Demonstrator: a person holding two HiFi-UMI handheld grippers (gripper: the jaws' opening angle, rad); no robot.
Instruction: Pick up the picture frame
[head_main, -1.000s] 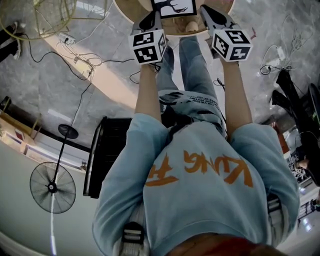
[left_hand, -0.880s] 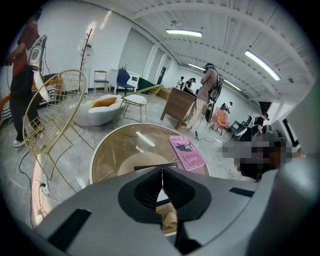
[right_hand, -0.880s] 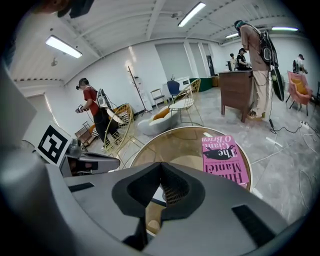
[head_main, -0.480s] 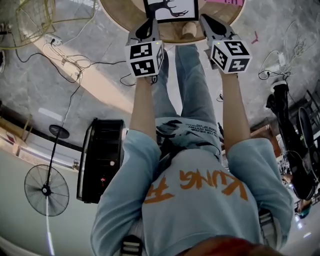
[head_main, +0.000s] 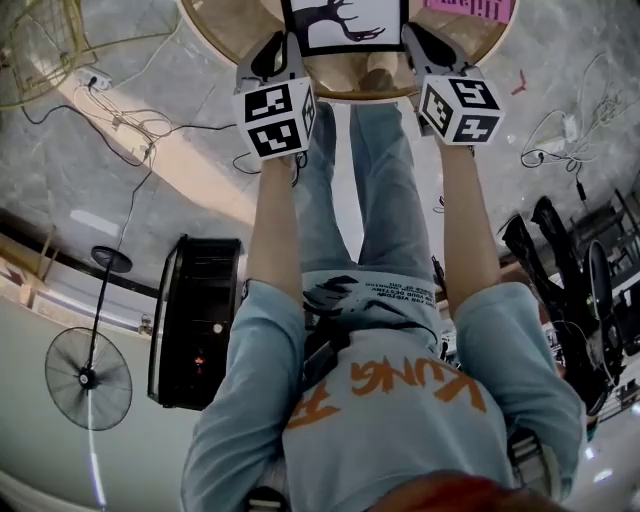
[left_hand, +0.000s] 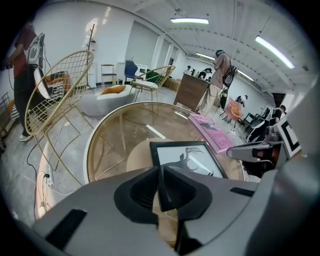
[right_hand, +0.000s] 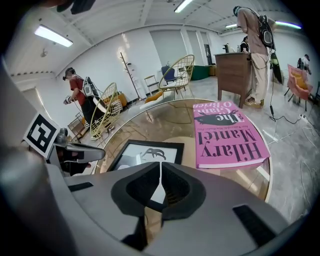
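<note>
- Head view: the picture frame (head_main: 345, 25), black-edged with a dark branching silhouette on white, is seen lying flat on the round glass table (head_main: 222, 35), between the left gripper (head_main: 280, 48) and the right gripper (head_main: 415, 40); it is touched by neither
- In the left gripper view the jaws are seen closed to a hairline, with nothing between them
- In the right gripper view the jaws have just been opening, yet only a sliver of gap is shown and nothing is held
- The approach is judged to be in hand; both pairs of jaws would need to be spread much wider before the frame's side rails are met
- As the frame lies flat, one jaw is best slipped under a rail and the other set on top, with both sides pinched evenly so that it is raised level
- A skid on the slick glass is to be expected, so sideways pushing should be avoided, and the pink Hilary Mantel book (right_hand: 227, 135) near the frame's right side left undisturbed
- Around the table are seen a grey marbled floor (head_main: 560, 60) strewn with cables (head_main: 140, 125), gold wire chairs (left_hand: 57, 95), a standing fan (head_main: 88, 375) and other people (right_hand: 80, 100) at work
</note>
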